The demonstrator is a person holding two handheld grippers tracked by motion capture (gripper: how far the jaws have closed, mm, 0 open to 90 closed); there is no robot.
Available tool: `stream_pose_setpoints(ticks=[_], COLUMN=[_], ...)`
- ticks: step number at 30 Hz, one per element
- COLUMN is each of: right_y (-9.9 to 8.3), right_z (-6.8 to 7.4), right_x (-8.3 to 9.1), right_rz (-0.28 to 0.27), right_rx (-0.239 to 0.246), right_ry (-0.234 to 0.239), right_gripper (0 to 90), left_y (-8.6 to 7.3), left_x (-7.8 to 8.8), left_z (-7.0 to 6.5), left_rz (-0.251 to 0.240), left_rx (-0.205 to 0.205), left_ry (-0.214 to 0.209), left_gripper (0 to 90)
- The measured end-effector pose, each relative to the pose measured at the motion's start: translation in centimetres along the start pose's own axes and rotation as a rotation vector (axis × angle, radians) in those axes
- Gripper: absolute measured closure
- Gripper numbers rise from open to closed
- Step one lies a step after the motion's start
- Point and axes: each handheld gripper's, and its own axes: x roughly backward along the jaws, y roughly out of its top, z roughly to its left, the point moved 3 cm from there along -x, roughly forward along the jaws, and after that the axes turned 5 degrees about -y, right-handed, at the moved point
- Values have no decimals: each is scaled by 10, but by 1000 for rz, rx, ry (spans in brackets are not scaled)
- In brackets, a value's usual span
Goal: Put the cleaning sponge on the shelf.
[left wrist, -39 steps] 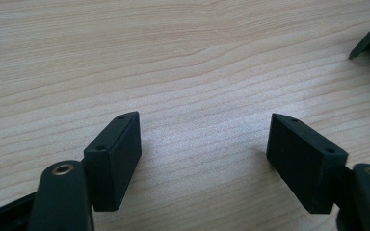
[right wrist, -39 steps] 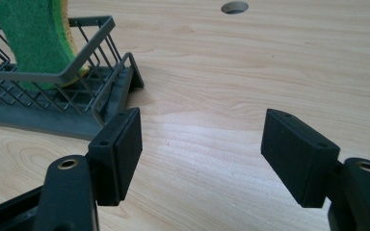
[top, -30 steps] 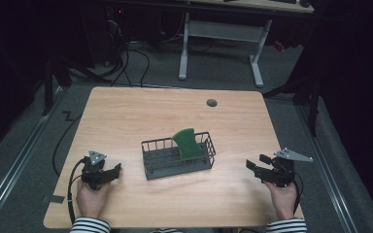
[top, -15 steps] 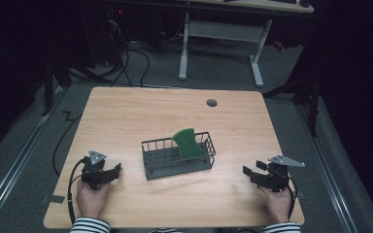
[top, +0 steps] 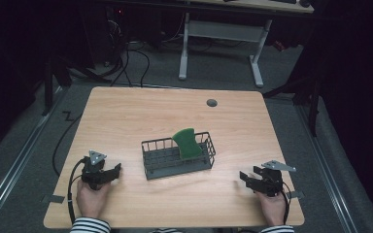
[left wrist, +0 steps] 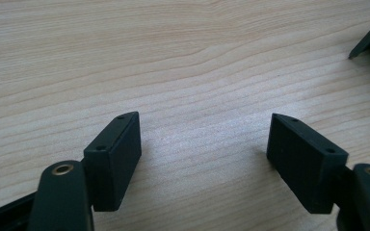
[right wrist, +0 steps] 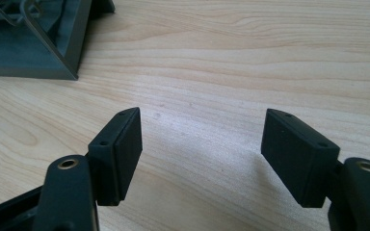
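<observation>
A dark wire basket [top: 151, 167] stands in the middle of the wooden table, with a green sponge [top: 187, 143] leaning upright in its right half. My left gripper [top: 115, 170] rests at the front left, held by a hand, its jaws open over bare wood [left wrist: 204, 139]. At the front right my right gripper [top: 245, 176] sits low on the table, pointing left toward the basket. Its jaws stand wide open with nothing between them [right wrist: 202, 139]. A corner of the basket [right wrist: 53, 53] shows at the top left of the right gripper view.
A small grey round grommet [top: 211, 103] sits near the table's far edge. Cables [top: 73, 182] trail from the left gripper over the front left edge. Behind the table stands a white desk frame [top: 223, 34] on a dark floor.
My right gripper has sunk toward the tabletop and shifted slightly nearer the front edge. The left gripper, basket and sponge have not moved.
</observation>
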Motion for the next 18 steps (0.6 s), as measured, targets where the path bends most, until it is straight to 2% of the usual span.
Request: stream_pose_setpoints(ticks=[5,15,18], right_y=[-4,-7,-7], right_z=[1,8,11], right_x=[-4,-9,-10], right_rz=[5,17,26], right_rx=[14,56,87], right_ry=[-12,-73,-98], right_gripper=[308,307,299], left_y=[0,0,0], left_x=[0,0,0], left_z=[0,0,0], left_rz=[0,0,0], left_rx=[0,0,0], left_ry=[0,0,0], left_gripper=[284,284,284])
